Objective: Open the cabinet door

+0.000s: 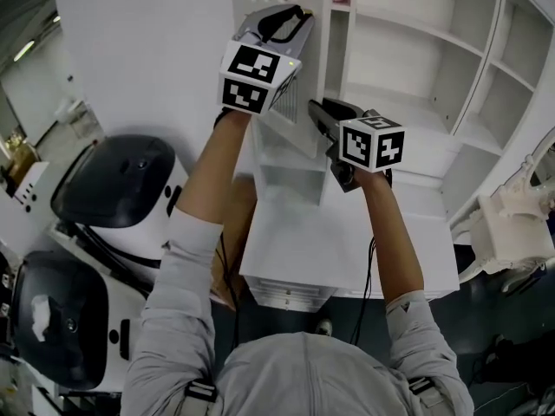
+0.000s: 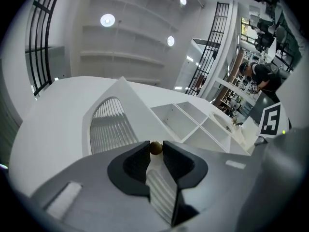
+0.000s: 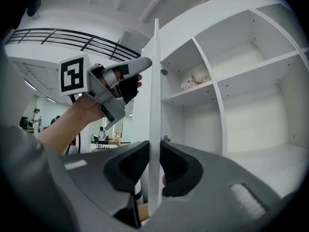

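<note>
Only the left gripper view shows the small round brass knob (image 2: pixel 155 148), lower centre, pinched between the left gripper's (image 2: pixel 155 150) tips. Only the right gripper view shows the right gripper (image 3: pixel 154 153) clamped on the white slatted cabinet door (image 3: pixel 153 71). The door stands upright and edge-on at frame centre, beside the white shelved cabinet (image 3: pixel 251 81).

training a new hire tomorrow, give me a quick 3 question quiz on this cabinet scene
1. True or false: the door is fully closed.
2. Pick one: the left gripper is shut on a) a shelf, b) the knob, c) a cable.
3. Fill in: the right gripper clamps the door's ____.

Key: 1 false, it stands open; 2 b; 3 edge.
</note>
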{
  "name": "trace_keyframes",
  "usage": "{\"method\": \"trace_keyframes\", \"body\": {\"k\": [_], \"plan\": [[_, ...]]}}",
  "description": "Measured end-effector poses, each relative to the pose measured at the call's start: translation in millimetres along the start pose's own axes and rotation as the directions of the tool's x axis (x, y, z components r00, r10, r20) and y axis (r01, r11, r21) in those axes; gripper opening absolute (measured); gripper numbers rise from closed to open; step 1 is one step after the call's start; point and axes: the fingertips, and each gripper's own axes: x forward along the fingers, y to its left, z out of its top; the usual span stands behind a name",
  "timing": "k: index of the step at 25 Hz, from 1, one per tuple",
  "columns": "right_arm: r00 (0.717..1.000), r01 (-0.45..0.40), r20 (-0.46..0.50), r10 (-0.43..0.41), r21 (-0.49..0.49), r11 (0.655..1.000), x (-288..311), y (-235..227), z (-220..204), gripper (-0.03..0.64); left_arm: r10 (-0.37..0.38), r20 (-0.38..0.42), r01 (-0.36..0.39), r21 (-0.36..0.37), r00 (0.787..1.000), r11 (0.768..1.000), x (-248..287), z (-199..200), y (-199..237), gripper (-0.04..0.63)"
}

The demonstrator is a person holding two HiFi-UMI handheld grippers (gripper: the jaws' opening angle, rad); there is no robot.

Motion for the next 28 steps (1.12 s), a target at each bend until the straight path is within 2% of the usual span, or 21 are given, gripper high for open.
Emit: {"method": "trace_keyframes", "body": {"k": [3,7,11,15,23,28], "plan": [[0.999,0.041,0.012,-0.041,-0.014,0.999,5.1,29.7,0.3,0.067,-0.027,0.037,0.028,-0.041,0.999,0.999,-25.6,4.8,14.7,0.106],[0.999,0.037,0.018,-0.037,-0.008,0.999,14.0,69.3,-1.4,0.072,-0.037,0.101,0.046,-0.088,0.994,0.995,-58.2,7.2,34.9,0.111],[1.000,0.015,0.007,-0.015,0.008,1.000,22.5,91.5,0.4,0.083,-0.075,0.146,0.091,-0.105,0.986,0.990,-74.5,7.8,49.1,0.111],[1.000,0.023,-0.006,-0.023,-0.026,0.999,36.7,116.4,-0.4,0.092,-0.106,0.159,0.122,-0.094,0.982,0.988,-94.7,6.5,65.4,0.107],[1.000,-0.021,-0.008,0.021,-0.037,0.999,61.7,154.4,-2.0,0.101,-0.086,0.183,0.111,-0.131,0.979,0.985,-125.4,-2.7,98.8,0.115],[0.999,-0.046,0.009,0.046,-0.019,0.999,78.1,172.9,-1.4,0.101,-0.049,0.169,0.075,-0.148,0.984,0.986,-141.0,-9.1,119.7,0.110]]}}
